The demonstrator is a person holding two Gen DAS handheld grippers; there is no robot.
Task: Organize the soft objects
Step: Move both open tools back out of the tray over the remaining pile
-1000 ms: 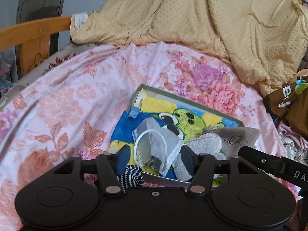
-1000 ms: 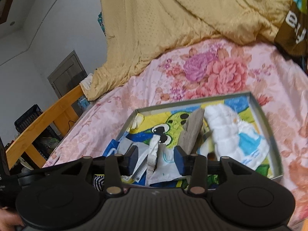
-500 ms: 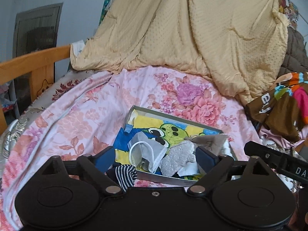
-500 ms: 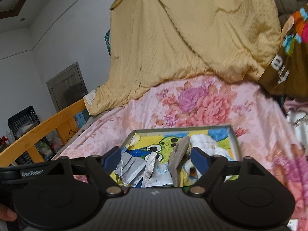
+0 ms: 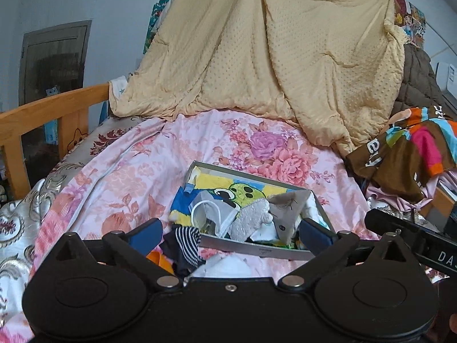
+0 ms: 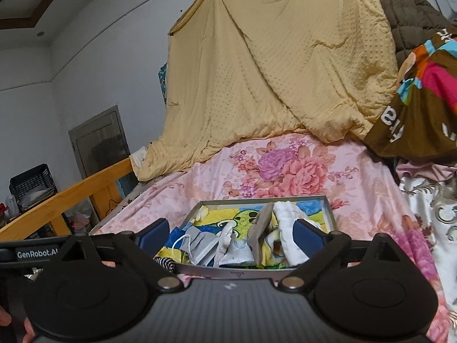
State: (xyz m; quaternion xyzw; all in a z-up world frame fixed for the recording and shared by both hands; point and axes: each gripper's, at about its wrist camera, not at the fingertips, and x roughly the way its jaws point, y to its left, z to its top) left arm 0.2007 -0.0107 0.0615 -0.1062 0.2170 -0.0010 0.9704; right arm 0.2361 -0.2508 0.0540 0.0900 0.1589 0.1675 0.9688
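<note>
Both grippers sit farther back from the shallow metal tray (image 5: 257, 250) than a second ago, so more of the pink floral bedspread (image 5: 142, 177) and the hanging yellow blanket (image 5: 271, 57) shows beyond it. The left gripper (image 5: 230, 233) has its jaws opening, now spread wide with nothing clamped; earlier they stood close around the grey face mask (image 5: 212, 214). The right gripper (image 6: 230, 235) is likewise opening, its blue pads far apart and empty, where before they flanked a white cloth strip. In the tray, on its cartoon-frog lining, lie the mask, a fuzzy grey sock (image 5: 251, 220), a taupe cloth (image 6: 260, 231) standing on edge and a white knitted piece (image 6: 288, 225). A black-and-white striped sock (image 5: 185, 243) lies on the bedspread just outside the tray's near-left corner.
</note>
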